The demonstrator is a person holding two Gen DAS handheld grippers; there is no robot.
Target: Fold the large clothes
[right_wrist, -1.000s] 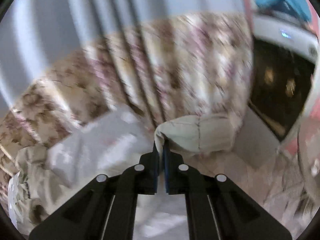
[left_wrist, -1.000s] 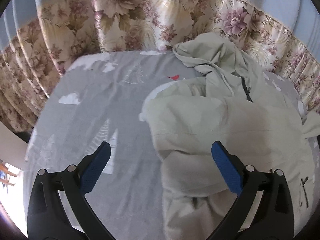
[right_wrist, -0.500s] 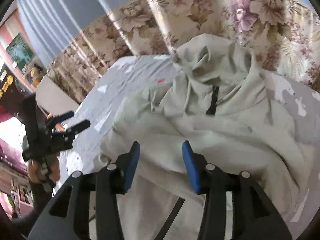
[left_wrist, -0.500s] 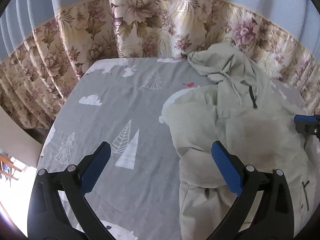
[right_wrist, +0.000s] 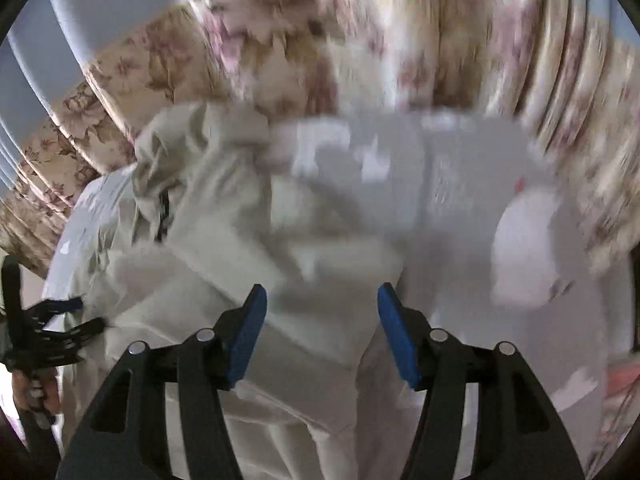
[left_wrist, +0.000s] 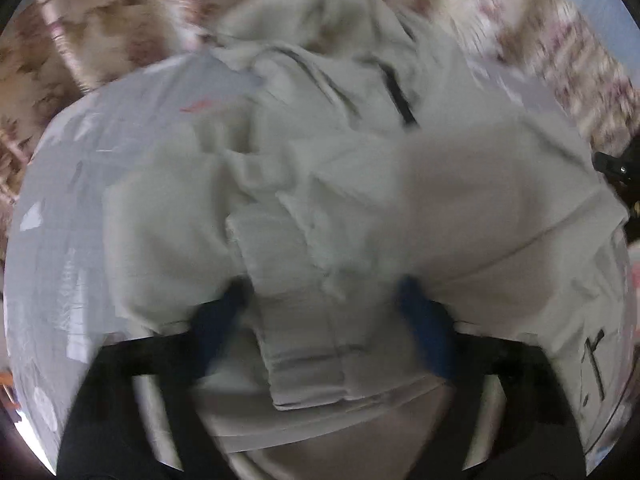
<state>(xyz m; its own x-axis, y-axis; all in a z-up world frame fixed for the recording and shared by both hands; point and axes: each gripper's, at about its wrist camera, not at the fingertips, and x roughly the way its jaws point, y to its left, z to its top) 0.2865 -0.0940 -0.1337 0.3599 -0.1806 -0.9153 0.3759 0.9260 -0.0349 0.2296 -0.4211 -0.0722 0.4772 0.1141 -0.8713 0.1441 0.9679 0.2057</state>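
Bed (right_wrist: 460,184) sheet bare toward 3 o'clock, curtain (right_wrist: 280,52) along 12. Pale jacket (left_wrist: 460,184) crumpled mid-bed. Left tongs (left_wrist: 324,316) just closing, cuff fold between pads, grip unclear. Right tongs (right_wrist: 322,320) just opening, apart over hem.

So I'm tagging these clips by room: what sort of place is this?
Most likely a bedroom at home. A pale jacket lies on a grey printed bedsheet, and flowered curtains hang close behind it.
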